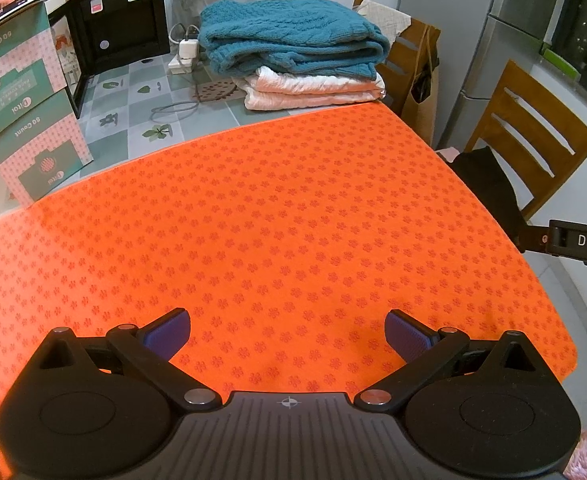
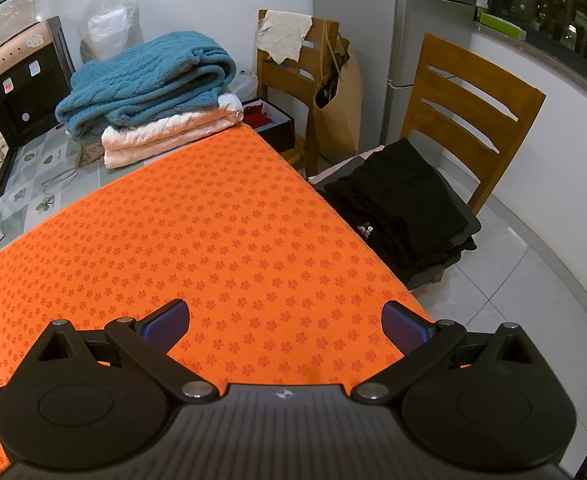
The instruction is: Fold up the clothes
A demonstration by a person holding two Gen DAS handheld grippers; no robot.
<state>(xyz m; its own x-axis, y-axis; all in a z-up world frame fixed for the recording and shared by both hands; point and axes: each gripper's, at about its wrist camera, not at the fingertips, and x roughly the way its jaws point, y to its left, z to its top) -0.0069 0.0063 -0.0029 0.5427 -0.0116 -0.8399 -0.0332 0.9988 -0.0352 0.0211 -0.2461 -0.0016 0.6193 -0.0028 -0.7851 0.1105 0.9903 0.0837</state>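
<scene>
Both grippers, left gripper (image 1: 287, 332) and right gripper (image 2: 285, 325), hover spread and empty over the orange flower-patterned worktop (image 1: 277, 216). Folded teal knit sweater (image 1: 293, 36) tops a folded white garment (image 1: 313, 88) at its far edge.

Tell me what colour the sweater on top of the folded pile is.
Teal blue, cable-knit sweater; the left wrist view shows it best.

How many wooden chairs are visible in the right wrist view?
2: one chair beside the table's right edge holding dark folded clothes, another chair behind the far corner with a cloth draped on it. Others may be hidden.
</scene>
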